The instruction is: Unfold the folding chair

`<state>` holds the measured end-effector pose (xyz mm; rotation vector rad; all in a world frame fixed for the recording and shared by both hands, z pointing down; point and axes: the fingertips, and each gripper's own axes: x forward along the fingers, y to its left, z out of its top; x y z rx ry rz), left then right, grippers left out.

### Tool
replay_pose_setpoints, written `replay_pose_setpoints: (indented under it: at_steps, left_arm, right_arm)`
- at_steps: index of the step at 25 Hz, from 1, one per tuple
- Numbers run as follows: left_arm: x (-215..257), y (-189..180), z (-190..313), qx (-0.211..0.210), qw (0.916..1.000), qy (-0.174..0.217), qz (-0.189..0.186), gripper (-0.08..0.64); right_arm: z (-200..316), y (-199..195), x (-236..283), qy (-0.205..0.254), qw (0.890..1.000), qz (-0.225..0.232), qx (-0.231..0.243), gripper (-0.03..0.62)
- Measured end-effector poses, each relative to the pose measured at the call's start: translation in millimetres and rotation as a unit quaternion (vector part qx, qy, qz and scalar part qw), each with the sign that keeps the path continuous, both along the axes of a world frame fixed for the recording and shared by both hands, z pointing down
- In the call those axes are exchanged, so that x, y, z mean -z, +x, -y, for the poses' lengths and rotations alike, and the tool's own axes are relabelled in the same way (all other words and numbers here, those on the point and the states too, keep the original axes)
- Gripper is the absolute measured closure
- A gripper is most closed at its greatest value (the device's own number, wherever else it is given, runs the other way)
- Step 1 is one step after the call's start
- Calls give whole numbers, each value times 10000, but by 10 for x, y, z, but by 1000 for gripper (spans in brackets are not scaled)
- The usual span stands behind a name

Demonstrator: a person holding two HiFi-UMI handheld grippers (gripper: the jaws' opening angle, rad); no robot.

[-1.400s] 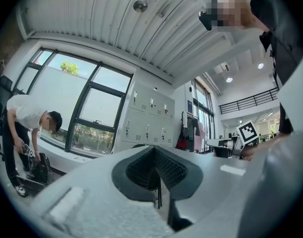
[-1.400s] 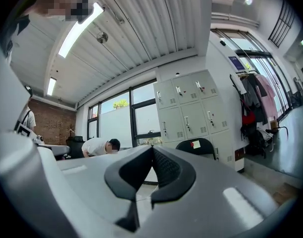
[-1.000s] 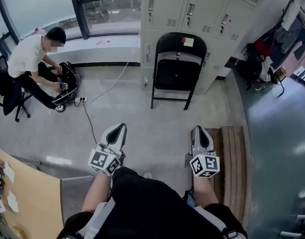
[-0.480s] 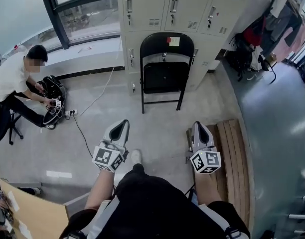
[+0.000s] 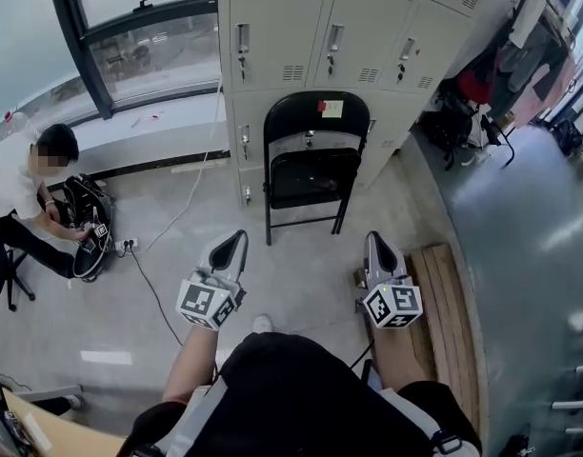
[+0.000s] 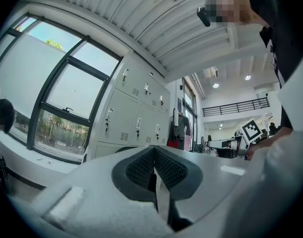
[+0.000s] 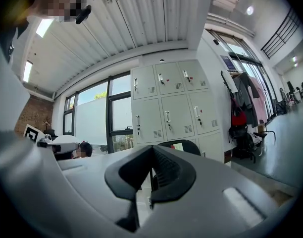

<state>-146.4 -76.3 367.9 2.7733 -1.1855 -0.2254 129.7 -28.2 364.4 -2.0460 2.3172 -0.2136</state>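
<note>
Fingers point(image 6: 139, 170) of left gripper point(image 5: 233, 244) and right gripper point(image 5: 376, 244), closed empty, hide most of chair point(image 7: 184, 145).

I'm standing in a workplace locker area: grey metal lockers point(image 5: 330, 55) line the wall, coats point(image 5: 520, 55) hang nearby, with big windows point(image 5: 130, 36) and a bare concrete floor point(image 5: 301, 274).

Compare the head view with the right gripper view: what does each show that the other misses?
Only the head view: the wooden slatted platform, the cable across the floor, and the black bag by the seated person.
Only the right gripper view: the ceiling, a brick wall, and the right gripper close up, its jaws shut on nothing.
Both: the folding chair against the lockers, the window, the hanging clothes, the seated person and the left gripper.
</note>
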Motion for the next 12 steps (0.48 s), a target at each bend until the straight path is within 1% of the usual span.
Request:
replay_pose_setpoints:
  at_steps: [5, 12]
  left_arm:
    - [-130, -170, 309, -42, 9998, -165, 33, 557]
    - [-263, -175, 623, -75, 9994, -327, 10, 557]
  right_arm:
    - [292, -167, -99, -225, 9997, -52, 2, 588]
    - [675, -260, -170, -375, 9992, -82, 78, 588]
